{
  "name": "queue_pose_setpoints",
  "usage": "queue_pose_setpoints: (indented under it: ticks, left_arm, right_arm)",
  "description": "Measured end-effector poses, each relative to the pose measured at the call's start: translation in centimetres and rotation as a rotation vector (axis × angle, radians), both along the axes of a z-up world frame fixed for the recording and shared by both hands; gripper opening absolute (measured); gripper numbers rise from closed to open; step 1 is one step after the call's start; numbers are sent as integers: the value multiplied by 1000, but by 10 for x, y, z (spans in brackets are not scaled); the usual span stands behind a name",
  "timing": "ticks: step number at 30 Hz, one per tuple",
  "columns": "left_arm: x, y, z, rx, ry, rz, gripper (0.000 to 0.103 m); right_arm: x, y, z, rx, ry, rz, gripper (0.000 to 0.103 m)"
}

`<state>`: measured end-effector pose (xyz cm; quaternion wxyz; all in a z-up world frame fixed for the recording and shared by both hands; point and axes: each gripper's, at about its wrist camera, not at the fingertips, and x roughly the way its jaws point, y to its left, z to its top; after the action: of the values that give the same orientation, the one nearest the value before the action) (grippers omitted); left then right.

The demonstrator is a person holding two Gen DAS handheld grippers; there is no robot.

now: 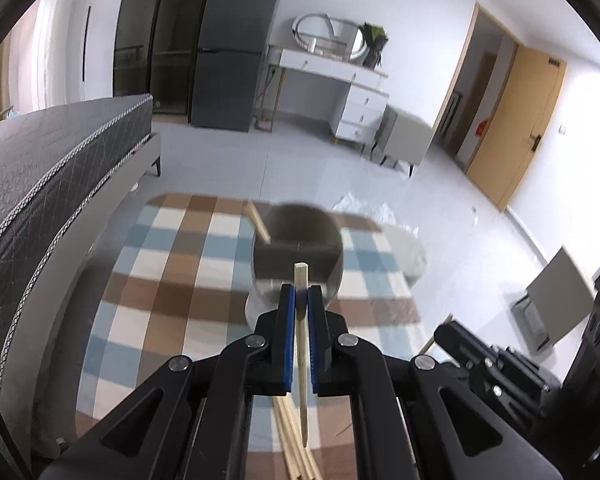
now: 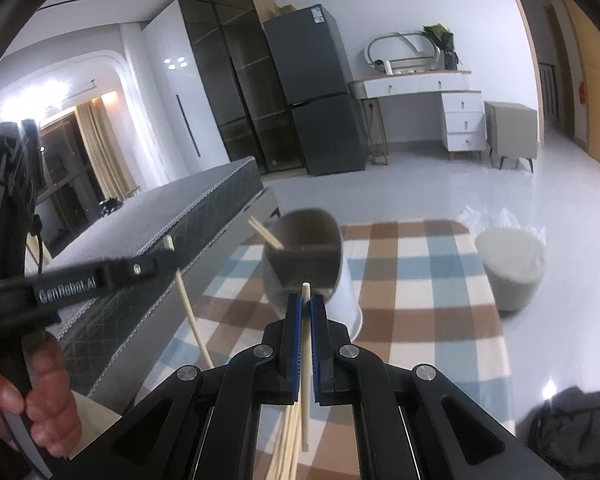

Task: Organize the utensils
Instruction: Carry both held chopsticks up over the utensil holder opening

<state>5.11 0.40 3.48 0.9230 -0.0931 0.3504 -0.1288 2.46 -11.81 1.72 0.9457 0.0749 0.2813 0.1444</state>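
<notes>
Both tongs clenched: left gripper (image 1: 301, 294) on a chopstick (image 1: 302, 360), right gripper (image 2: 305, 304) on another chopstick (image 2: 307, 364). Holder (image 2: 306, 256) just ahead; I'd tip each vertical, drop in beside holder's chopstick.

Grey bed (image 1: 60, 168), dark fridge (image 1: 232, 48), white dresser (image 1: 340, 80), glossy pale floor (image 1: 300, 160).

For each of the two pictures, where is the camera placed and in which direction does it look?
Left wrist view: on the left gripper, looking forward and down along its fingers at the grey-and-white cylindrical utensil holder; it shows its black jaws shut on a pale wooden chopstick.
Right wrist view: on the right gripper, facing the same holder; its jaws grip another chopstick, and a hand with the left gripper appears at the left.
Shared: holder, checked rug, grey mattress, dark refrigerator, white desk.
</notes>
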Motion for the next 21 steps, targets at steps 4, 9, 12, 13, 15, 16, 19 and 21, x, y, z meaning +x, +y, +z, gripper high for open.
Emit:
queue_pose_setpoints:
  ticks: [4, 9, 12, 13, 15, 16, 19, 21]
  left_arm:
    - [15, 7, 20, -45, -37, 24, 2]
    - [41, 21, 45, -105, -96, 66, 2]
    - [58, 29, 54, -143, -112, 87, 2]
    - [62, 31, 55, -155, -115, 93, 2]
    - [75, 36, 58, -183, -123, 107, 2]
    - [80, 38, 58, -192, -129, 114, 2]
    - [92, 43, 58, -221, -145, 135, 2]
    - [103, 47, 54, -247, -142, 151, 2]
  right_arm:
    - [14, -3, 28, -9, -29, 17, 3]
    - [37, 1, 71, -39, -100, 55, 4]
    - [55, 9, 92, -66, -134, 82, 4]
    - [64, 14, 100, -80, -149, 95, 4]
    - [76, 22, 110, -102, -171, 114, 4]
    - [80, 25, 113, -109, -179, 122, 3]
    - [101, 39, 122, -141, -207, 150, 3]
    - [112, 46, 123, -160, -217, 163, 3]
